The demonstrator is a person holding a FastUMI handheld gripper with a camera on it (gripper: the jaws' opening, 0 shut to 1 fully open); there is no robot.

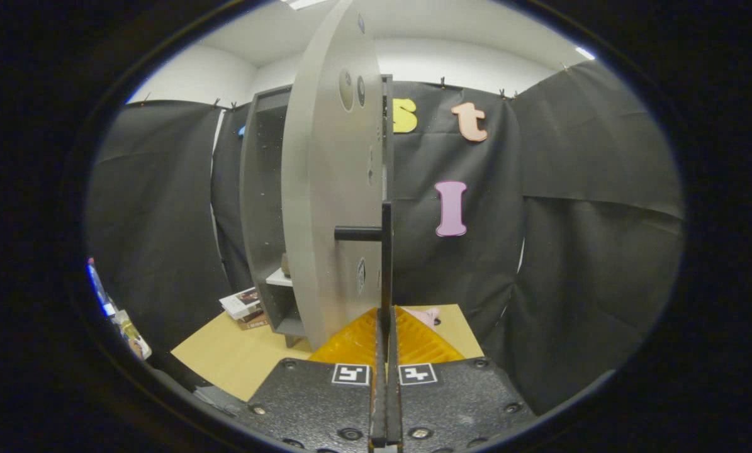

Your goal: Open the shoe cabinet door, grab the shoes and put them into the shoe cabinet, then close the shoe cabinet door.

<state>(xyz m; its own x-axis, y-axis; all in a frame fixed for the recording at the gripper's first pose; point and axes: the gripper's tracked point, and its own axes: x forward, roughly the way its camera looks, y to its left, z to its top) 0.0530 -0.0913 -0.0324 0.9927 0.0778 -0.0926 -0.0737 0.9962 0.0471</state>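
Observation:
The grey cabinet door [325,189] stands swung out, seen almost edge-on right ahead of me. Its black bar handle [386,251] runs down between my fingers, with a short black stem [357,233] joining it to the door. My gripper [386,318] is shut on that handle, both fingers pressed against the bar. Left of the door, the grey shoe cabinet [262,207] shows its open inside with a white shelf [278,277]. A pink shoe [429,314] lies on the wooden table [237,352], just beyond my right finger and partly hidden by it.
A small stack of booklets [245,305] lies on the table to the left of the cabinet's foot. Black cloth walls close the booth behind and on both sides. Some colourful clutter [124,327] sits low at the far left, off the table.

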